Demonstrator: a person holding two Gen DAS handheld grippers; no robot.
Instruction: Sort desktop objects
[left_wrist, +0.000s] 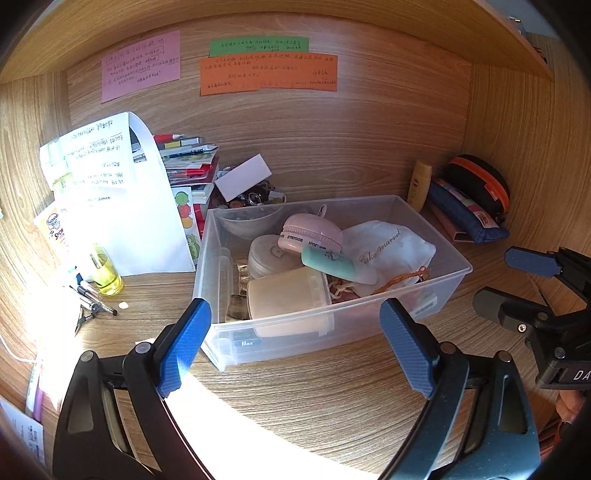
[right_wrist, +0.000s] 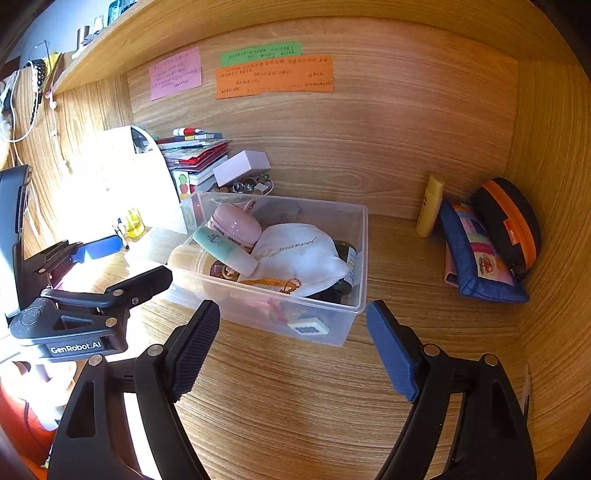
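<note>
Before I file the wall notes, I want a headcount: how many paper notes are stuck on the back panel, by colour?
Pink note: 1
Green note: 1
Orange note: 1, though it may be overlapping sheets; I cannot tell.
Total: 3

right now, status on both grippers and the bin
Left gripper open, empty, at the bin's near wall. Right gripper open, empty, short of the bin. Bin full: pouch, pink case, tube. Nothing in the way.
</note>
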